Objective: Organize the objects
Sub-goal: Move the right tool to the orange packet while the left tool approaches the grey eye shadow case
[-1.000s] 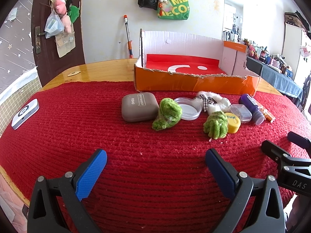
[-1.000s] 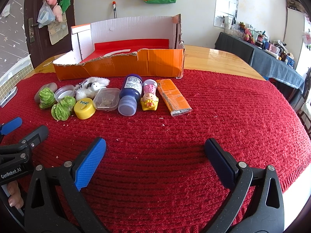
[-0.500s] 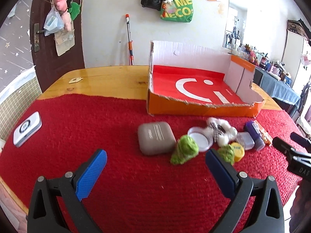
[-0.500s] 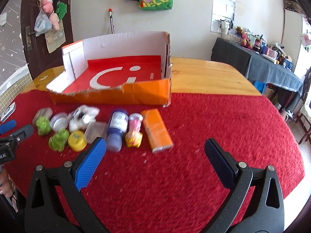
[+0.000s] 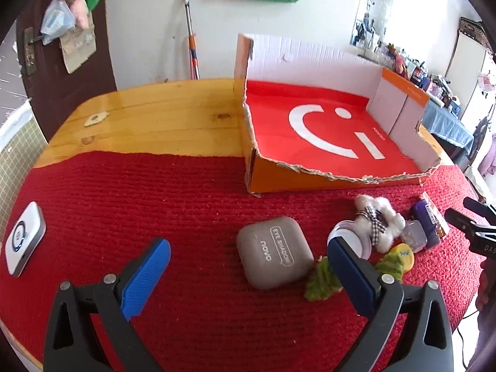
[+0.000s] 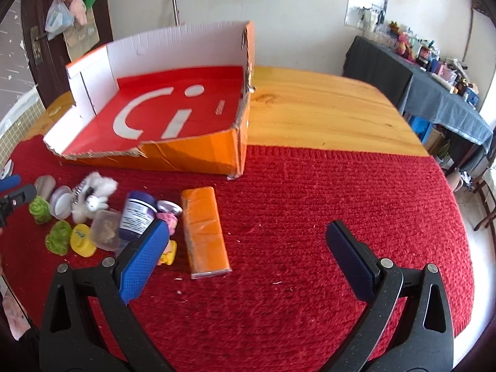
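- Left gripper [image 5: 248,266]: fingers spread, empty; grey case [image 5: 274,251] lies between them, near the box [image 5: 310,173].
- Right gripper [image 6: 248,248]: fingers spread, empty; orange pack [image 6: 203,231] just inside the left finger [image 6: 144,262].

Glossy varnished wood tabletop [image 6: 325,108] under rough red knitted cloth [image 6: 310,217]. Torn corrugated cardboard box [image 5: 325,179], matt grey plastic case [image 5: 274,252]. Shiny orange wrapped packet [image 6: 204,229].

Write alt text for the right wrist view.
An open gripper hovers over a red cloth, holding nothing. An orange packet lies just ahead, small items cluster to its left, and an empty orange box sits behind.
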A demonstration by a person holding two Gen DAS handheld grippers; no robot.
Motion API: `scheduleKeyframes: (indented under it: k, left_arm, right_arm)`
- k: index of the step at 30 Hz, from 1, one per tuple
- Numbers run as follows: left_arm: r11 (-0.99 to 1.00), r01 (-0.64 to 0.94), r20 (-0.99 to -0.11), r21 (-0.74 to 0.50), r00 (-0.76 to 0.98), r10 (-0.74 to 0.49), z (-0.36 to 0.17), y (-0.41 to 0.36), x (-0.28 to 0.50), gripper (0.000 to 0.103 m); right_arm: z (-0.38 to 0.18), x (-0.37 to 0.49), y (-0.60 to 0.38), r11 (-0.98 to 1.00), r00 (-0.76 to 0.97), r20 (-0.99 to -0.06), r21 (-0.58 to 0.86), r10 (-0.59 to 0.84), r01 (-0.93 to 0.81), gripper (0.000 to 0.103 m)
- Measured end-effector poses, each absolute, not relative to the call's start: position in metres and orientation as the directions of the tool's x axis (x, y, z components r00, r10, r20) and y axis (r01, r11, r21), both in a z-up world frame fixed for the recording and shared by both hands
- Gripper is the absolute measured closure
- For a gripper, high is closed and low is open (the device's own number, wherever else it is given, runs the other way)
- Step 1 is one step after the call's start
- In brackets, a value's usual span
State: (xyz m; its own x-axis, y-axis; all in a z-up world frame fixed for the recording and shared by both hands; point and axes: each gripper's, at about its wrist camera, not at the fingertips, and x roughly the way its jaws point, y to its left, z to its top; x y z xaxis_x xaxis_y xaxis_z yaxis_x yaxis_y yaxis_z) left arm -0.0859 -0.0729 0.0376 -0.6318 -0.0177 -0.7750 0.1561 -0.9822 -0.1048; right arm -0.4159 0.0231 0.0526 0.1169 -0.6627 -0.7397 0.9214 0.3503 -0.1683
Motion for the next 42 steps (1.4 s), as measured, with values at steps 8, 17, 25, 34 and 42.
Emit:
scheduleKeyframes:
  k: [8, 17, 25, 34, 42]
  left_arm:
    - [-0.965, 0.245, -0.807, -0.097, -0.587, -0.068, 0.029, -0.081, -0.099, 0.0]
    - [-0.98, 0.191, -0.807, -0.059, -0.586, -0.066, 0.027, -0.079, -0.1, 0.0]
    - [-0.916, 0.4, -0.789, 0.01, -0.56, -0.253, 0.03, -0.075, -0.096, 0.0]
    - [-0.901, 0.434, -0.805, 0.032, -0.523, -0.28, 0.019, -0.076, -0.096, 0.01]
    - [-0.901, 0.432, -0.794, -0.039, -0.56, -0.234, 0.022, -0.069, -0.097, 0.042]
  right_arm:
    - [0.038, -0.417, 0.014, 0.406, 0.119, -0.781, -0.182, -0.614, 0.895, 0.0]
    - [0.031, -0.416, 0.005, 0.426, 0.12, -0.805, -0.175, -0.581, 0.888, 0.0]
    - [0.033, -0.418, 0.004, 0.434, 0.129, -0.811, -0.165, -0.571, 0.886, 0.0]
    - [0.035, -0.421, 0.003, 0.455, 0.158, -0.806, -0.15, -0.571, 0.878, 0.0]
    - [0.034, -0.411, 0.011, 0.501, 0.209, -0.788, -0.141, -0.579, 0.854, 0.027]
